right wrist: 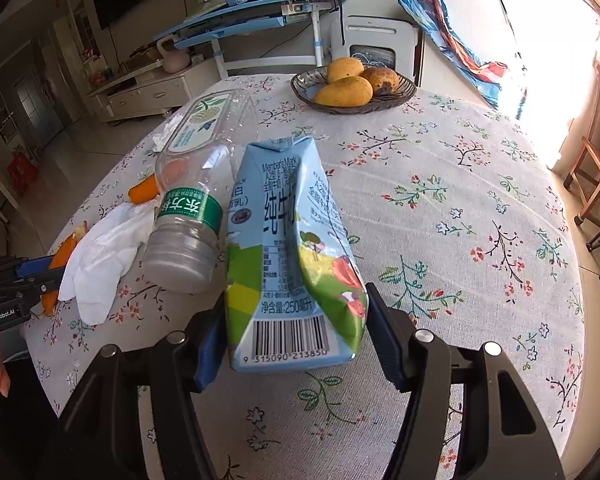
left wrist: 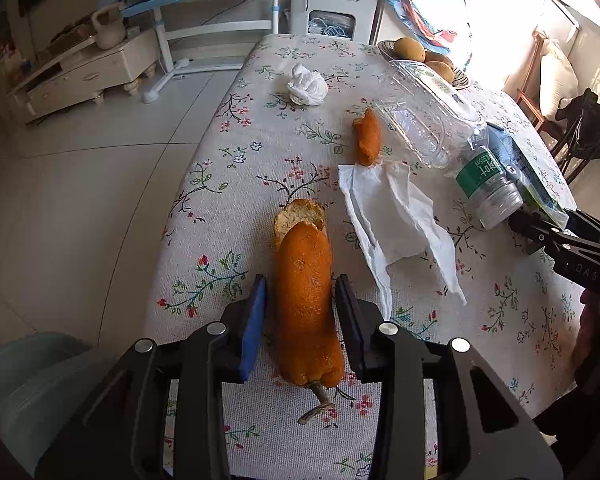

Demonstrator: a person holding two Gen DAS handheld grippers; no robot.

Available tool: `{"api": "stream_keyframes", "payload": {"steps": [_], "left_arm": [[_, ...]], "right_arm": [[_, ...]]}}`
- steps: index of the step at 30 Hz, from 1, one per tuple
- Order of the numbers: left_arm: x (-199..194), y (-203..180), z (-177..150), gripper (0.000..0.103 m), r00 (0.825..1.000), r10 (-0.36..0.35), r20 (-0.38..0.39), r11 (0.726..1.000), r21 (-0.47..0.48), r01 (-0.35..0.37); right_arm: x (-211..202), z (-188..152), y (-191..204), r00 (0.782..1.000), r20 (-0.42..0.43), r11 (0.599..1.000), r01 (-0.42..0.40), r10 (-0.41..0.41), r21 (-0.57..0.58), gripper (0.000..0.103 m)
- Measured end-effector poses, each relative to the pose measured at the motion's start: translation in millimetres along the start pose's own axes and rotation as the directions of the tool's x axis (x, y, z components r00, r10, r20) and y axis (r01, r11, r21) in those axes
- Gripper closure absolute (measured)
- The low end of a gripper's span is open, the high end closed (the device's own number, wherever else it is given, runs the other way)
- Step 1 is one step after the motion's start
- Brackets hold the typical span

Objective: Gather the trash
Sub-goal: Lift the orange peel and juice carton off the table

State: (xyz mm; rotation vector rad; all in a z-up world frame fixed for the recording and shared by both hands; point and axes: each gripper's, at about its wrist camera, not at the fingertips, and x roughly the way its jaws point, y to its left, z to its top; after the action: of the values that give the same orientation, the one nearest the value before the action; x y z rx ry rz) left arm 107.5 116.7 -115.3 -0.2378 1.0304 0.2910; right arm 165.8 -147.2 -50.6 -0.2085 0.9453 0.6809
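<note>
A long piece of orange peel lies on the flowered tablecloth between the fingers of my left gripper. The gripper is open, with a gap showing at the blue left pad. My right gripper is shut on a flattened blue and green milk carton, both pads touching its sides. An empty clear bottle with a green label lies against the carton's left side. A white napkin, a smaller peel and a crumpled tissue lie farther along the table.
A bowl of mangoes stands at the far end of the table. The table's left edge drops to a tiled floor. Wooden chairs stand at the right. A pale green seat is near my left gripper.
</note>
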Motion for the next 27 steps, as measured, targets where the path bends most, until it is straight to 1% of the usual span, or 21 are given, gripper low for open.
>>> {"api": "stream_keyframes", "payload": {"steps": [1, 2, 6, 11, 15, 17, 22, 27], "left_arm": [[0, 0, 1, 0.071, 1.000, 0.002, 0.001, 1.000, 0.000, -0.002], [0, 0, 1, 0.077, 1.000, 0.003, 0.003, 1.000, 0.002, -0.003], [-3, 2, 3, 0.080, 1.000, 0.004, 0.018, 1.000, -0.004, -0.004], [-16, 14, 8, 0.081, 0.997, 0.010, 0.075, 0.998, -0.059, -0.006], [-27, 24, 11, 0.081, 0.991, 0.001, 0.130, 0.993, -0.113, 0.014], [-29, 27, 10, 0.081, 0.991, -0.001, 0.137, 0.992, -0.128, 0.019], [-35, 28, 0, 0.081, 0.988, -0.010, 0.151, 0.990, -0.139, 0.031], [-48, 27, -8, 0.081, 0.983, -0.010, 0.185, 0.991, -0.131, 0.035]], "right_arm": [[0, 0, 0, 1.000, 0.000, 1.000, -0.002, 0.002, -0.001, 0.042], [0, 1, 0, 1.000, 0.002, 1.000, -0.005, 0.005, -0.003, 0.043], [-3, 1, 3, 1.000, 0.017, 1.000, -0.010, 0.010, -0.016, 0.044], [-9, 1, -2, 0.999, 0.031, 0.999, -0.038, 0.038, 0.018, 0.044], [-12, -3, -15, 0.995, 0.030, 0.988, -0.102, 0.099, 0.119, 0.044], [-16, -5, -20, 0.993, 0.035, 0.981, -0.121, 0.117, 0.154, 0.044], [-37, -14, -21, 0.987, 0.074, 0.967, -0.157, 0.145, 0.199, 0.044], [-58, -39, -20, 0.978, 0.106, 0.949, -0.199, 0.177, 0.246, 0.044]]}}
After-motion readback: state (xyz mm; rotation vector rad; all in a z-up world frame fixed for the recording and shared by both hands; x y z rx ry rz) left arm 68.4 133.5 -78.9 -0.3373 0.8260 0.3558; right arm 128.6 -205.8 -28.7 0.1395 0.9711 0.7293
